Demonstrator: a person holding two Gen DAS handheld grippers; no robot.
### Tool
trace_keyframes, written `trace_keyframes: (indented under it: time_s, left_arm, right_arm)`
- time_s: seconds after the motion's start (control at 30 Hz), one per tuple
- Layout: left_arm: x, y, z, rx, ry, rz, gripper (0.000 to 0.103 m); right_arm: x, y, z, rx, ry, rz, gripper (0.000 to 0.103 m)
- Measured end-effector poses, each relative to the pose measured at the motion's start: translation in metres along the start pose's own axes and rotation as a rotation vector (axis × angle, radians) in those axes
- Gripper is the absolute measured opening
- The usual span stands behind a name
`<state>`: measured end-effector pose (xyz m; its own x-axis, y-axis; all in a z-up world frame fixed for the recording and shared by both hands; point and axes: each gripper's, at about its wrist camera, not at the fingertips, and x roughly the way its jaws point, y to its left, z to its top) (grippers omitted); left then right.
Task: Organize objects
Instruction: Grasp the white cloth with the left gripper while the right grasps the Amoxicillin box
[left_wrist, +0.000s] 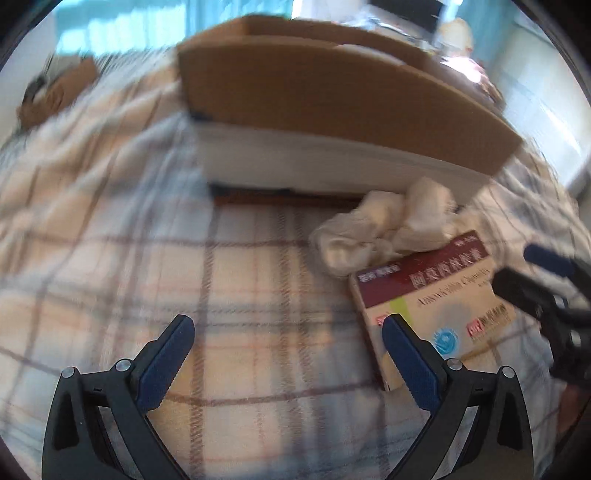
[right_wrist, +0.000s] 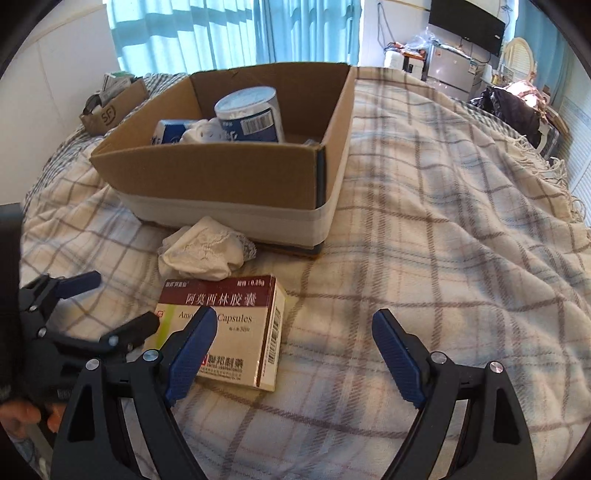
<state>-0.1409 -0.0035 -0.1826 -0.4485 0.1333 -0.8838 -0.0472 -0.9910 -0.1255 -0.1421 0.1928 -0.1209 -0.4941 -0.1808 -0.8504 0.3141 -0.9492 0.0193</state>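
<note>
A bedroom with teal curtains; a plaid blanket covers the bed. On it sits an open cardboard box, already holding a blue-and-white can and a few small white items, so it looks like the collecting place. Just in front of the box lies a crumpled white cloth, and touching the cloth's near edge, a flat medicine carton, label up.

Both claws are spread wide and hold nothing. The right gripper hangs low over the blanket, its left finger overlapping the carton. The left gripper hovers to the carton's left, its right finger at the carton's edge. The carton and cloth seem the things yet to go into the box.
</note>
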Motion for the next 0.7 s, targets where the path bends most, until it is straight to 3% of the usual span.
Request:
trace_keyframes:
  time_s: [0.3, 0.33, 0.37, 0.43, 0.47, 0.5, 0.63, 0.7]
  left_arm:
    - [0.003, -0.003, -0.002, 0.012, -0.002, 0.063, 0.103]
    - [0.005, -0.001, -0.001, 0.005, 0.005, 0.096, 0.103]
    - [0.018, -0.004, -0.003, 0.042, 0.069, 0.172, 0.103]
    - [0.021, -0.012, -0.005, 0.077, 0.061, 0.198, 0.103]
    - [0.019, -0.014, -0.005, 0.081, 0.054, 0.193, 0.103]
    - [0.017, -0.015, -0.005, 0.083, 0.05, 0.188, 0.103]
    - [0.011, -0.013, -0.005, 0.064, 0.04, 0.175, 0.103]
    - [0.004, -0.014, -0.005, 0.061, 0.017, 0.155, 0.103]
  right_arm:
    - [0.015, 0.015, -0.005, -0.036, 0.07, 0.095, 0.086]
    - [0.017, 0.016, -0.006, -0.035, 0.083, 0.121, 0.086]
    - [0.02, 0.018, -0.007, -0.031, 0.102, 0.149, 0.085]
    - [0.027, 0.021, -0.01, -0.03, 0.134, 0.181, 0.074]
    - [0.026, 0.023, -0.01, -0.031, 0.124, 0.177, 0.074]
    - [0.023, 0.023, -0.01, -0.032, 0.111, 0.178, 0.072]
    - [0.002, 0.01, -0.005, 0.03, 0.025, 0.217, 0.042]
    - [-0.012, 0.001, -0.003, 0.068, -0.018, 0.247, 0.037]
